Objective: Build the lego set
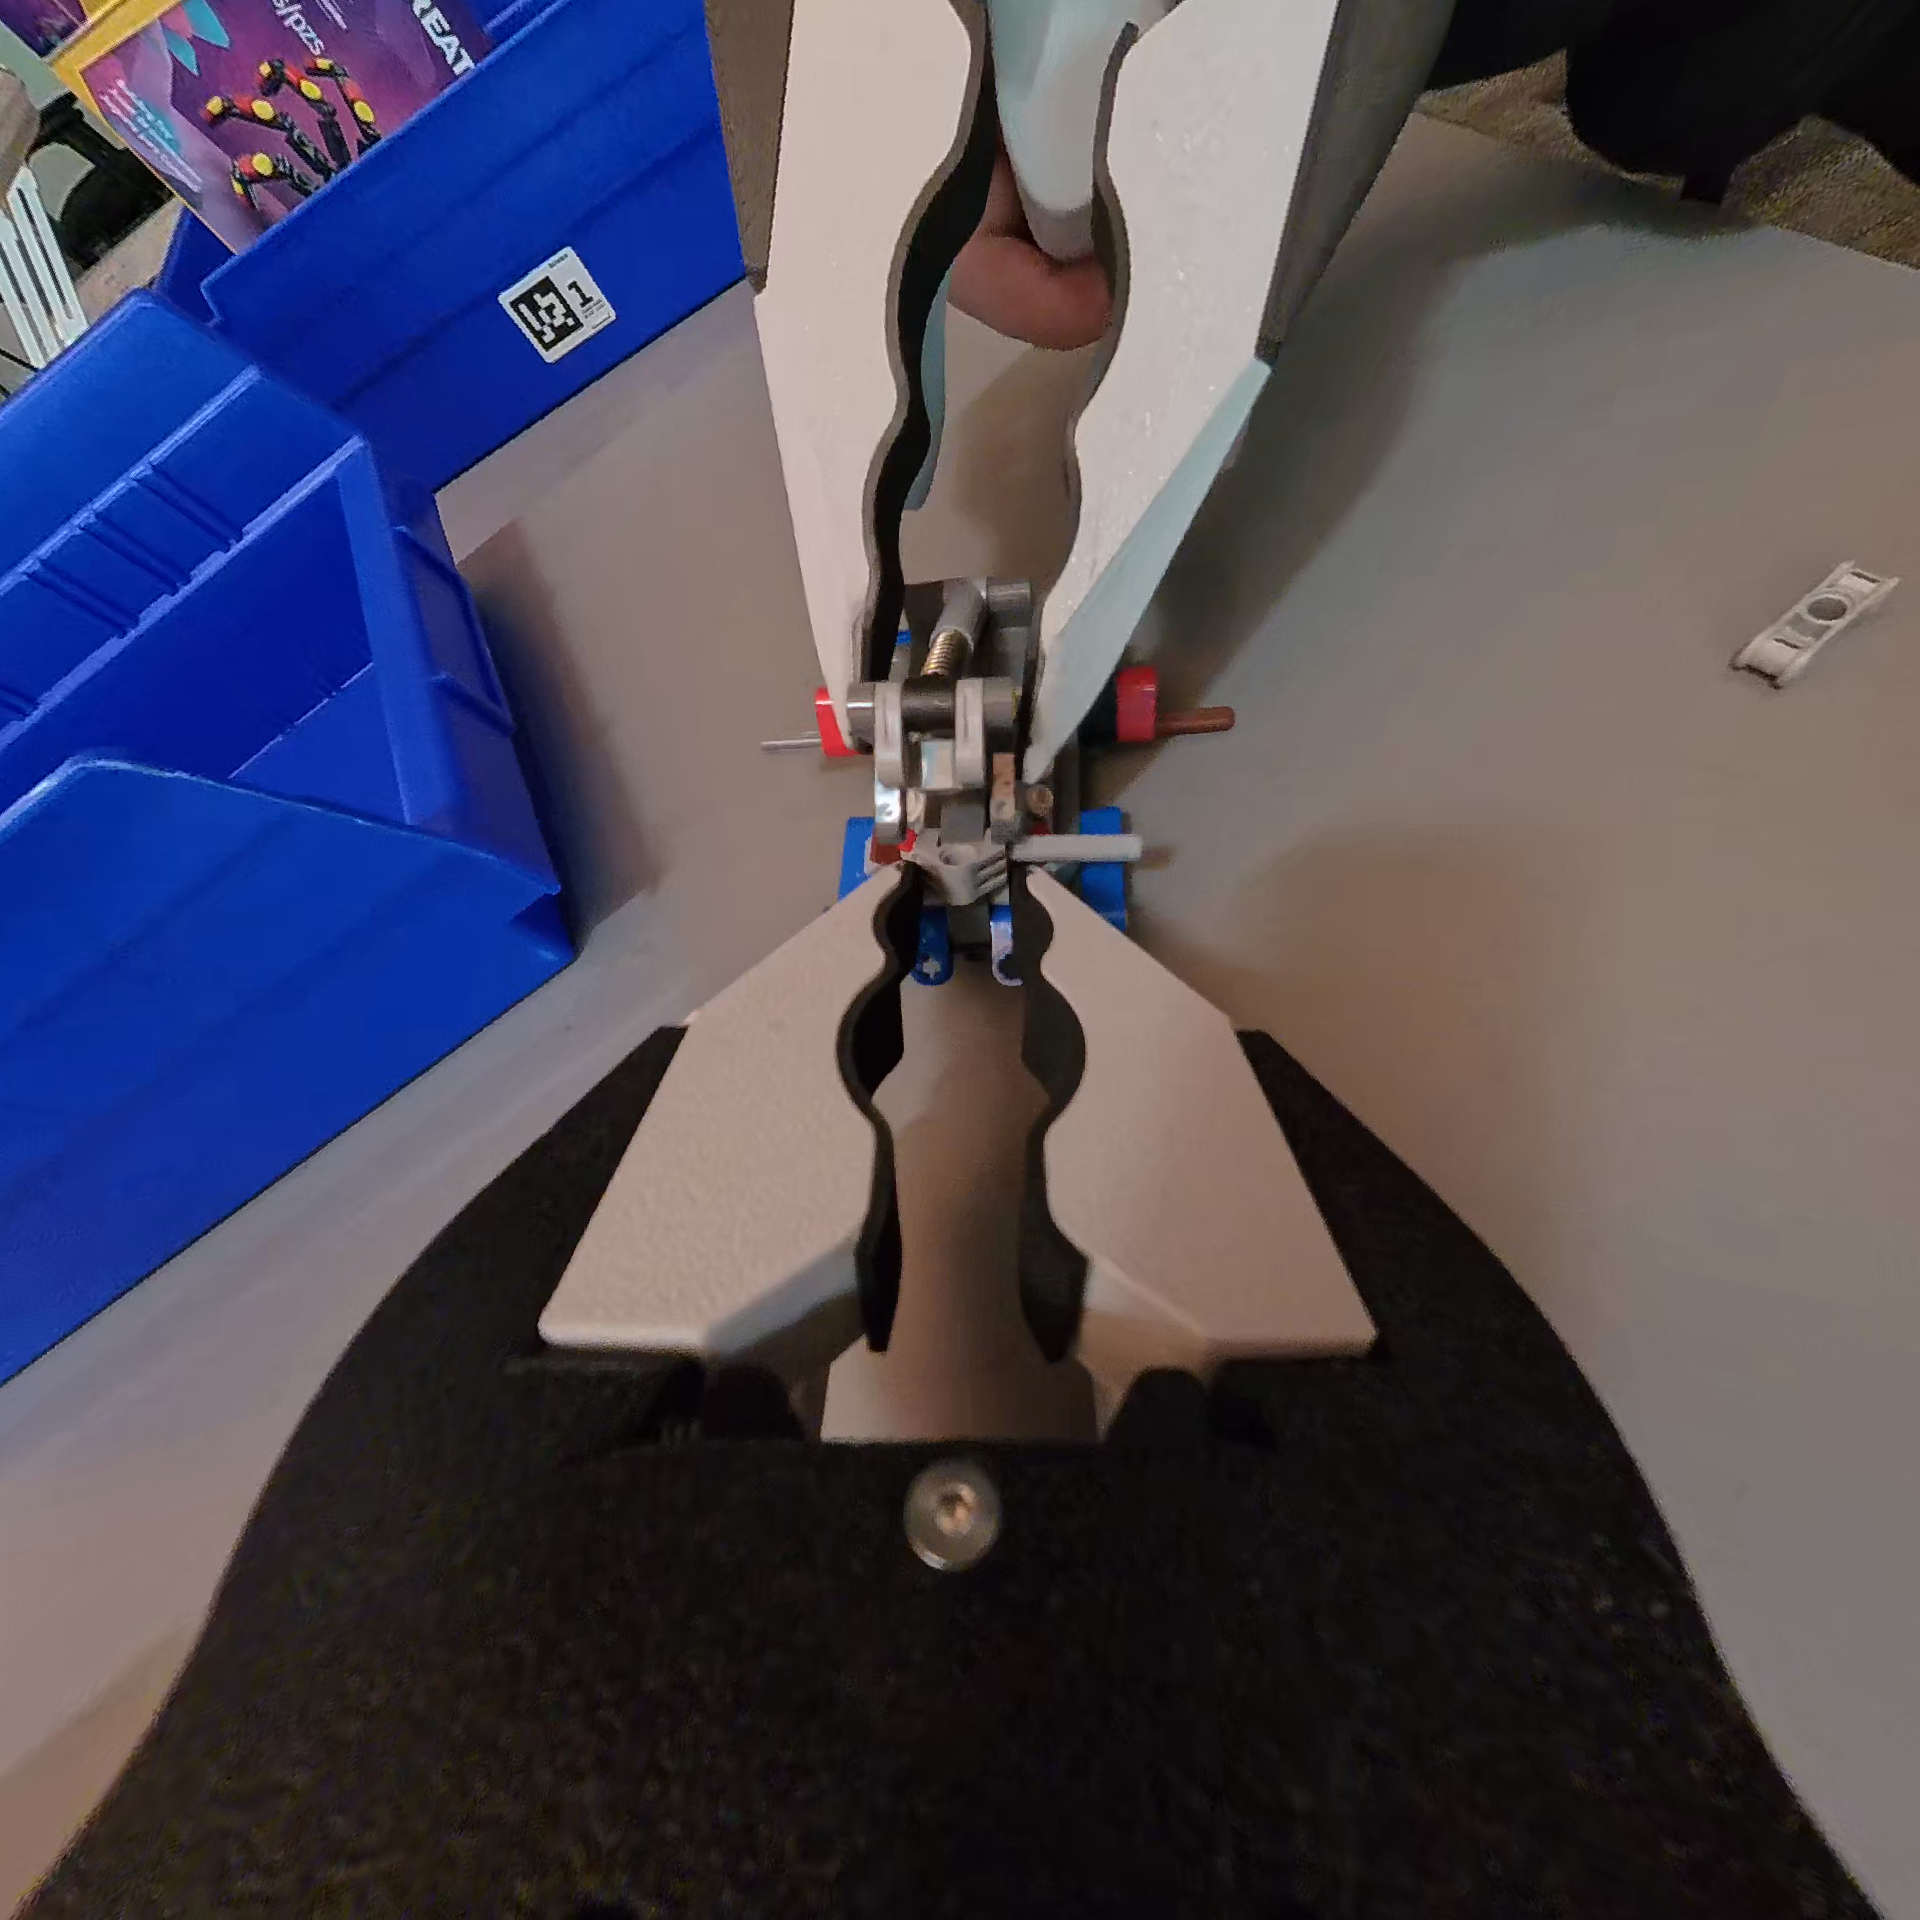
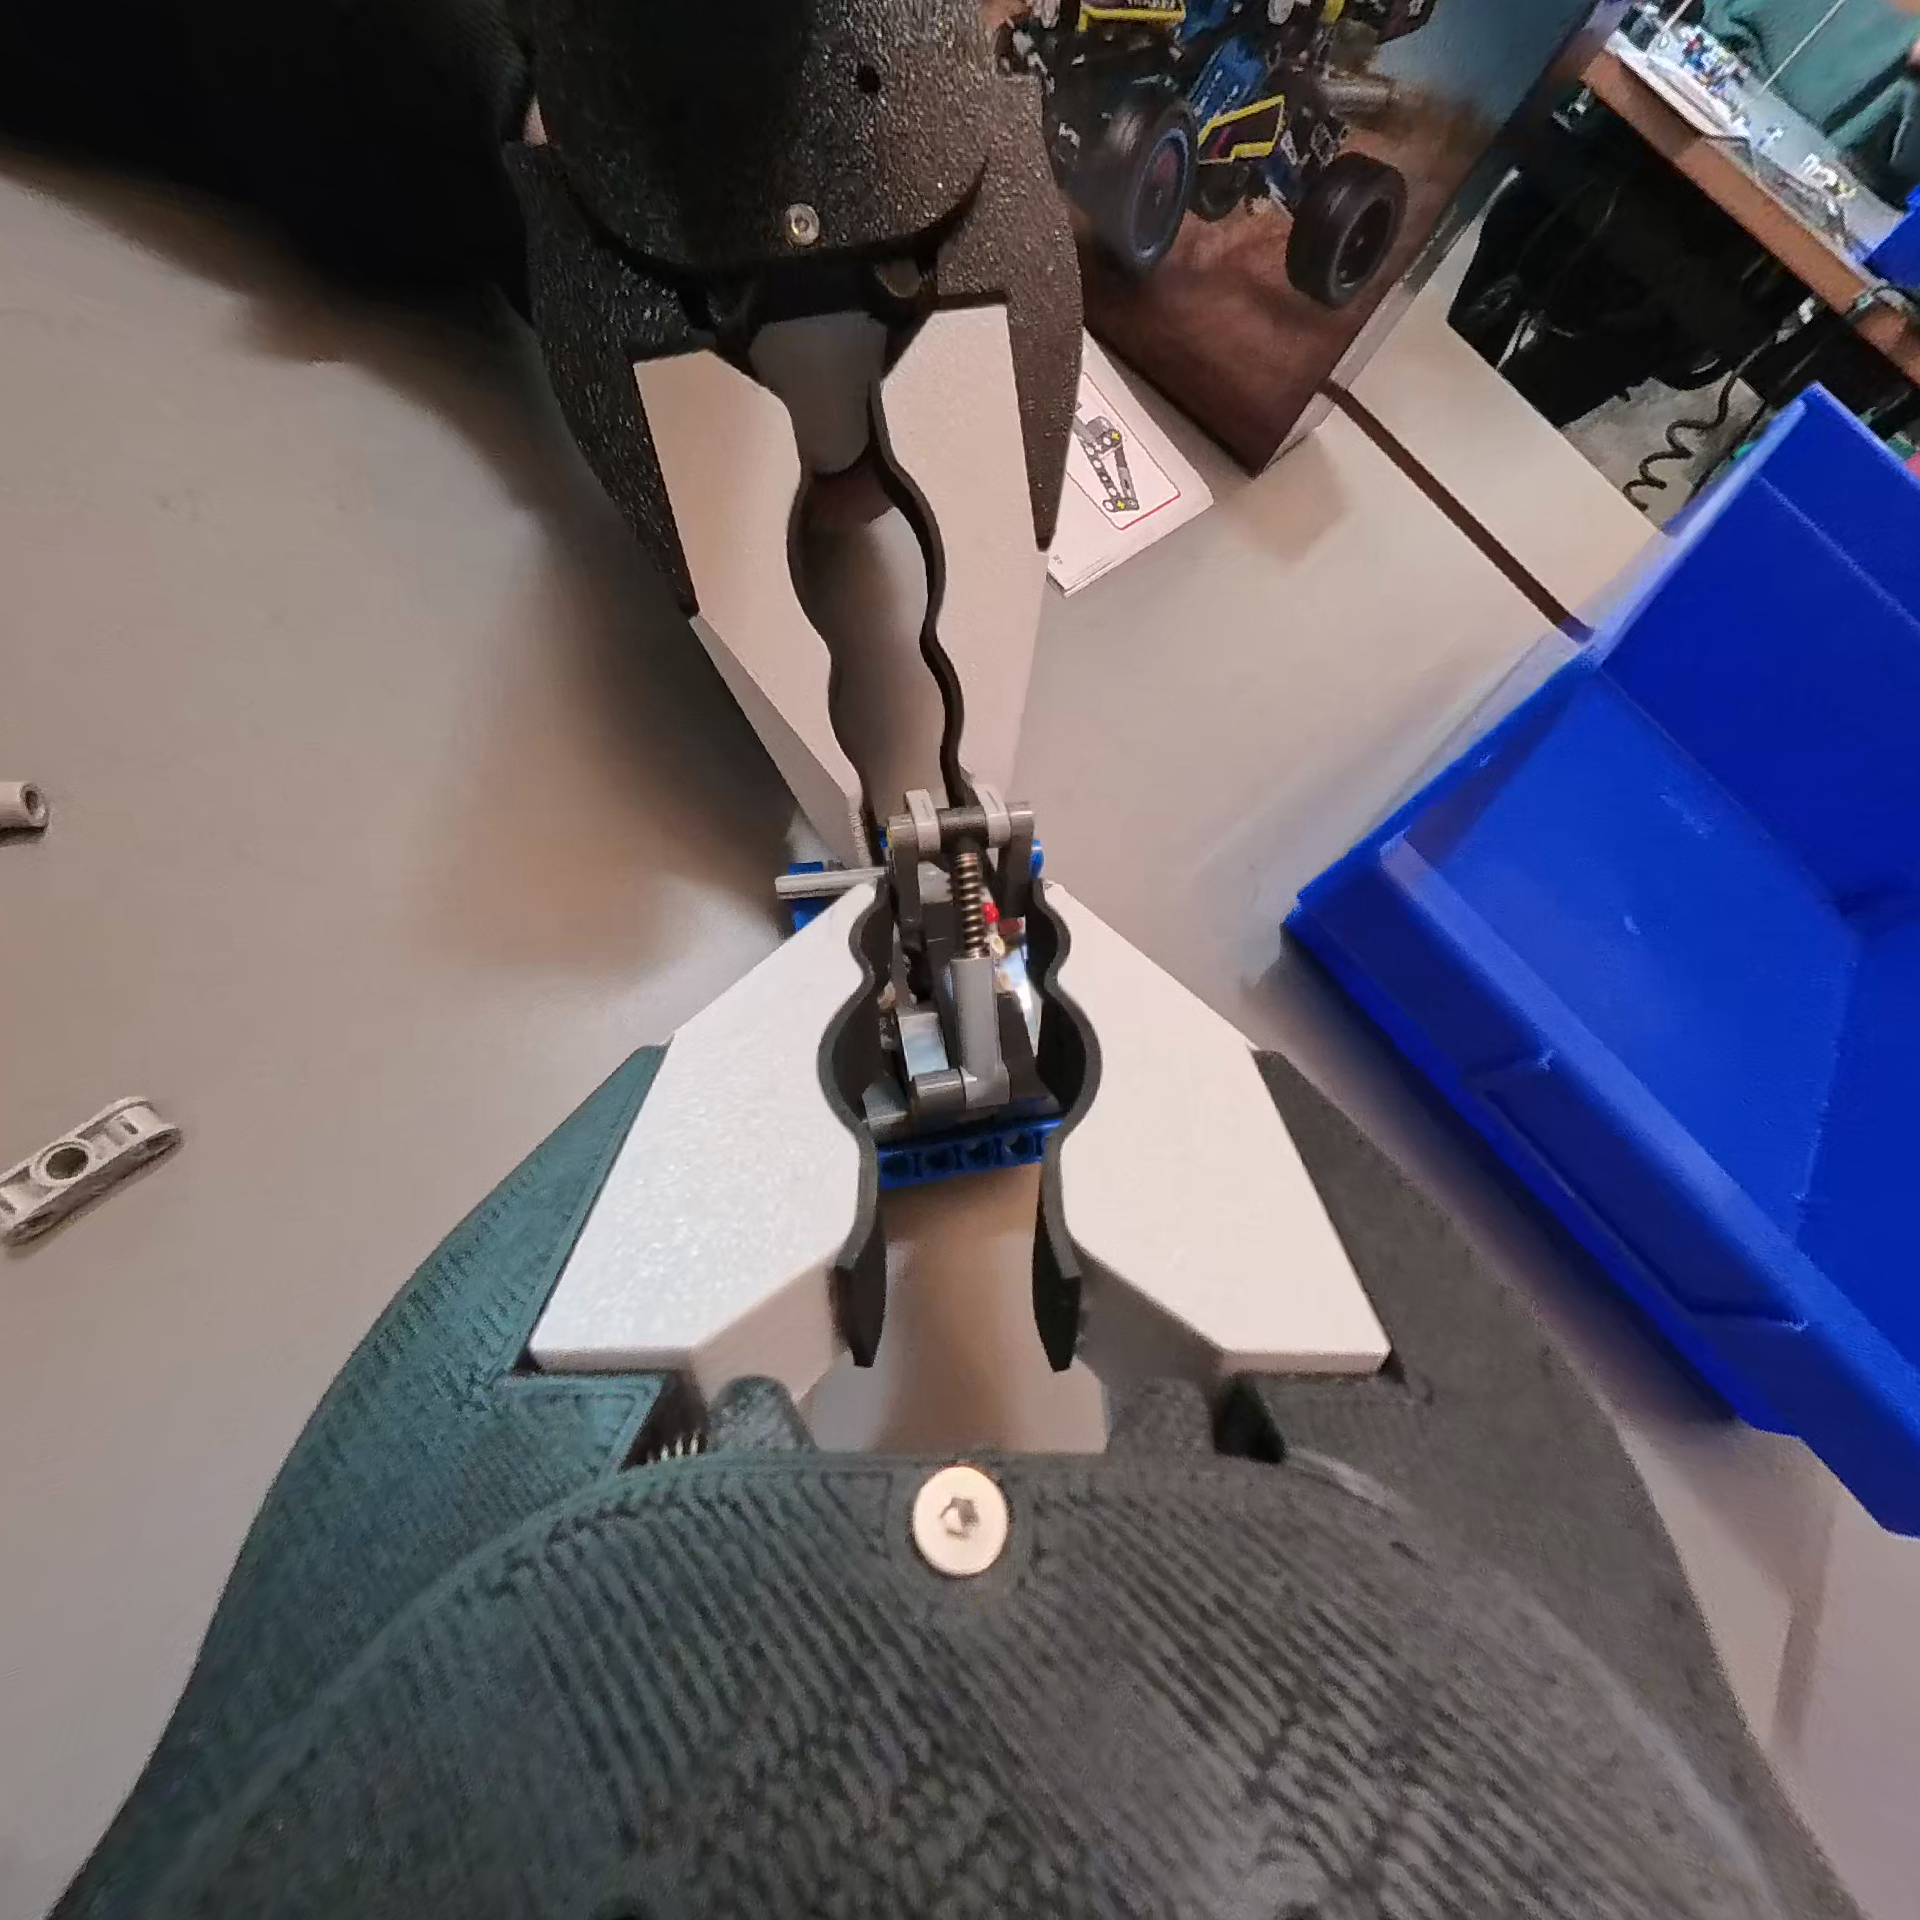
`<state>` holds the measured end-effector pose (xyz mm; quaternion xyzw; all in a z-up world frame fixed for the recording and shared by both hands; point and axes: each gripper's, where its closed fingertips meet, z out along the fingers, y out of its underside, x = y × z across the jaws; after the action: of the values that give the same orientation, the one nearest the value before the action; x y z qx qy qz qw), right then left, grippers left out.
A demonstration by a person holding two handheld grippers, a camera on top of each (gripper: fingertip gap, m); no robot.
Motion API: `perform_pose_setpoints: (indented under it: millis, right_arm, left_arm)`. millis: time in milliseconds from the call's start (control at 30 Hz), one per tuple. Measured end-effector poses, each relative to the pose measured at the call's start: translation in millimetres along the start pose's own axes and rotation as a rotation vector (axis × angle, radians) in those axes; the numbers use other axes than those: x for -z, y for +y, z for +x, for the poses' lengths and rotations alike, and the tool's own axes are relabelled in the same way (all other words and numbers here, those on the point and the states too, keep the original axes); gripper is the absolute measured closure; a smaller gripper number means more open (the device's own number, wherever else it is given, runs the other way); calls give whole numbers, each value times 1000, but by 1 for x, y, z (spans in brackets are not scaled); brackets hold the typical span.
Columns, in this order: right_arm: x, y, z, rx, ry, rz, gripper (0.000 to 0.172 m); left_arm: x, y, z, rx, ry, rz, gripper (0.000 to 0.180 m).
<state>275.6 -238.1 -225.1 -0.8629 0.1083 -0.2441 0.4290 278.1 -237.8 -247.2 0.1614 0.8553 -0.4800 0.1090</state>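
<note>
Honestly, we had both grippers on the same little brick-built assembly (image 1: 951,790), a blue-framed thing with grey beams and a spring shock absorber (image 2: 971,914), sitting on the grey table (image 1: 1455,987) between the two tools. Our left gripper (image 1: 961,883) came at it from one end with its fingertips (image 1: 883,894) pinched against the light grey connector at the near end, jaws nearly closed on it. Our right gripper (image 2: 956,997) faced it from the opposite end, its jaws straddling the grey and blue body; the pads (image 2: 1055,987) looked to be right up against the sides, so we'd call it clamped, though the motion blur made that less than certain. Holding it from both ends like that kept the thing steady, we reckoned. Container-wise, the blue bins (image 1: 260,831) stood along one side, and whatever was inside the near ones was hidden from us; the far bin (image 1: 499,208) held a purple printed box (image 1: 260,94). Another blue bin (image 2: 1662,987) looked bare in the part we could see. Loose grey pieces (image 2: 83,1164) lay apart on the table, plus a white one (image 1: 1813,623).
</note>
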Motion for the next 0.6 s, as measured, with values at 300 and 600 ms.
perform_pose_setpoints:
  millis: [300,600]
  right_arm:
    - [-1,-1,0,71,-11,-58,149]
    - [0,0,-3,77,4,-62,149]
  left_arm:
    - [0,0,0,0,-2,0,167]
    - [0,0,0,-6,0,0,168]
